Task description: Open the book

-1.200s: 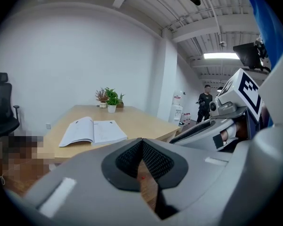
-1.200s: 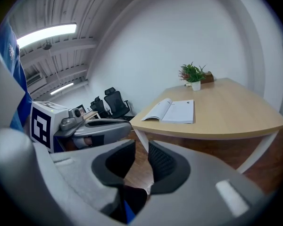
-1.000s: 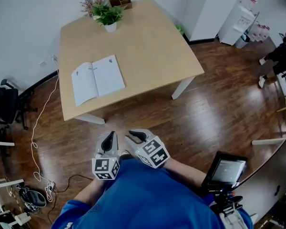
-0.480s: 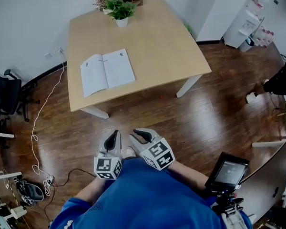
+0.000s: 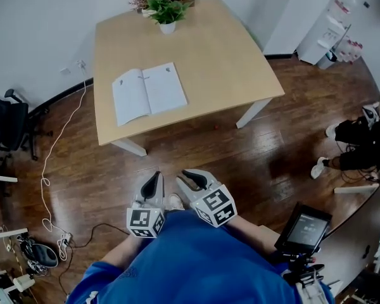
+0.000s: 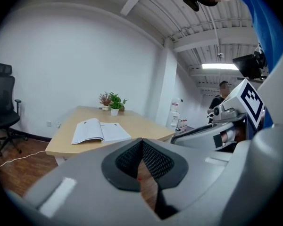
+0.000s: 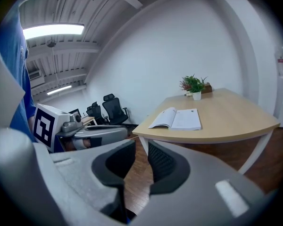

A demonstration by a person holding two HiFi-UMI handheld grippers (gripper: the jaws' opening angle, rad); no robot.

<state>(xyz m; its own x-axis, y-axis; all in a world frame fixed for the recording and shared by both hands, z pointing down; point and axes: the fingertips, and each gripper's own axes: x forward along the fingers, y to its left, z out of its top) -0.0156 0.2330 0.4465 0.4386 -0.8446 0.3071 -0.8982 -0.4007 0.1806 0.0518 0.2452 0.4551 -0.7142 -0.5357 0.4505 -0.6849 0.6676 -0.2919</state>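
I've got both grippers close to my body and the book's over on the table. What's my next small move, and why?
Probably none on the book: it already lies open, pages up, on the table. The left gripper is shut and empty, and the right gripper is slightly open and empty. Both are over the floor, short of the table. I'd hold them there and call the job done.

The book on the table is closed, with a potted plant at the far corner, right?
Not quite: the book lies open, as the head view shows. It is on the table, with the potted plant at the far corner.
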